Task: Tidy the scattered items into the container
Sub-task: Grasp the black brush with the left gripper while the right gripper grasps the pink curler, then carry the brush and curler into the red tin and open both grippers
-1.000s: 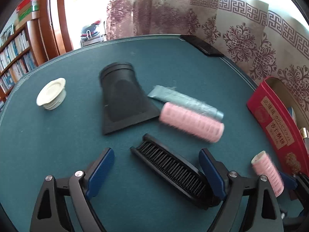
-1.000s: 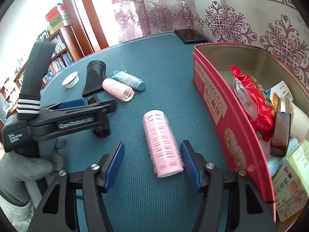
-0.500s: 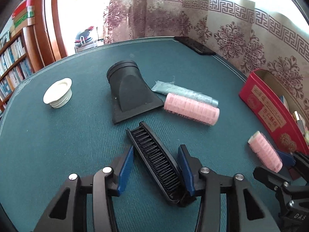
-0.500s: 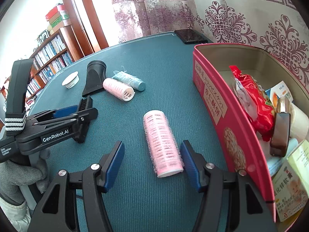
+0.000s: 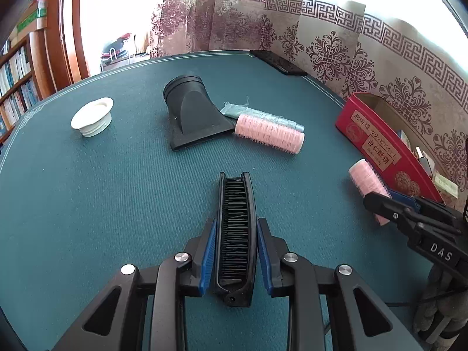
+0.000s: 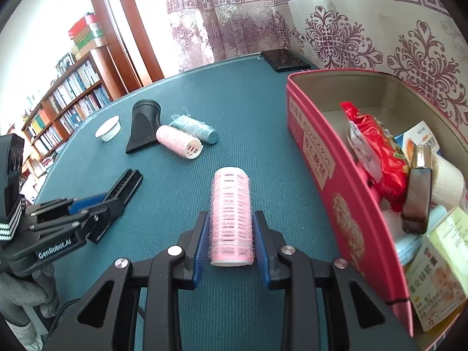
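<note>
A black comb (image 5: 235, 193) lies on the green table, its bristles facing up. My left gripper (image 5: 236, 222) is closing, and its blue pads press both long sides of the comb. A pink hair roller (image 6: 231, 187) lies on the cloth just left of the red tin (image 6: 310, 146). My right gripper (image 6: 231, 215) is closing too, with its pads against both sides of that roller. The tin stands open and holds a red snack packet, boxes and other small things. Both objects rest on the table.
Further back lie a black hair-dryer nozzle (image 5: 193, 114), a second pink roller (image 5: 269, 133), a blue-grey roller (image 5: 263, 115) and a white cap (image 5: 92, 115). A black phone (image 5: 278, 61) sits at the far edge by the curtain. Bookshelves stand at the left.
My left gripper slid along the comb, squared up with it and closed from wide open onto its sides. My right gripper stayed in place and closed onto the pink roller.
</note>
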Demonstrator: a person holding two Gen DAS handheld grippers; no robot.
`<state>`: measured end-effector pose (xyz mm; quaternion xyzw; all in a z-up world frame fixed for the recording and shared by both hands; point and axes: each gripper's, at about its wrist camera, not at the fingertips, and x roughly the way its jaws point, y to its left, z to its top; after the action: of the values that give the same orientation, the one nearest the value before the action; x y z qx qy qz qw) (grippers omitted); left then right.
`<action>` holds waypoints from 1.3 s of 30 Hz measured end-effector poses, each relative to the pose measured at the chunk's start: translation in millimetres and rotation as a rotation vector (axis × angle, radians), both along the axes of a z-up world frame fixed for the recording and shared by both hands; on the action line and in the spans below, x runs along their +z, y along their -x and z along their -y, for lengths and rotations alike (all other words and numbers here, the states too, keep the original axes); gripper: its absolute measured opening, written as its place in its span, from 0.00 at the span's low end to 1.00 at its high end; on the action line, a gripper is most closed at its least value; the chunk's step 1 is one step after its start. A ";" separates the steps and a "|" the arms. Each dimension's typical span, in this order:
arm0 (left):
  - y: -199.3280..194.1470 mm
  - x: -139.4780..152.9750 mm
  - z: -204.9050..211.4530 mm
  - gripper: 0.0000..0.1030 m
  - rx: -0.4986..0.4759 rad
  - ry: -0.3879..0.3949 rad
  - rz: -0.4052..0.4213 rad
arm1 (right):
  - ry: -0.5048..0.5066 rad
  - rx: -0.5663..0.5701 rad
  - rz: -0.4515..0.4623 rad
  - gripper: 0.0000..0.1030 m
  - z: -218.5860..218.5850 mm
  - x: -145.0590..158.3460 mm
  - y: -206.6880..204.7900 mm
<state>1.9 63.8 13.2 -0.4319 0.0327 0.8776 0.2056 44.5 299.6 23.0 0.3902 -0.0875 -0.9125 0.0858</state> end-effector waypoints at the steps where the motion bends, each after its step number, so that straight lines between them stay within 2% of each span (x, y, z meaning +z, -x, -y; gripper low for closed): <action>1: -0.9 0.5 2.0 0.27 0.004 -0.004 -0.002 | 0.005 -0.001 -0.005 0.32 -1.2 1.6 -0.7; 8: -9.5 25.0 11.4 0.27 0.012 -0.040 -0.060 | 0.081 -0.003 -0.031 0.32 -9.4 15.8 -8.8; 13: -14.8 39.1 0.2 0.27 -0.019 -0.063 -0.084 | 0.085 -0.017 -0.063 0.32 -15.5 27.8 -17.2; 18: -16.6 47.2 -18.2 0.27 -0.063 -0.078 -0.090 | 0.084 -0.053 -0.111 0.32 -30.5 45.3 -29.2; 27: -20.3 67.7 -63.9 0.27 -0.161 -0.115 -0.102 | 0.041 -0.185 -0.195 0.32 -78.3 71.5 -45.0; 39: -25.6 86.3 -123.6 0.27 -0.284 -0.122 -0.117 | -0.006 -0.294 -0.171 0.32 -133.1 65.7 -26.1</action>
<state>27.5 187.4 99.5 -0.3578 0.0518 0.8636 0.3514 70.7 432.7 88.7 0.2943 -0.1333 -0.9454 -0.0429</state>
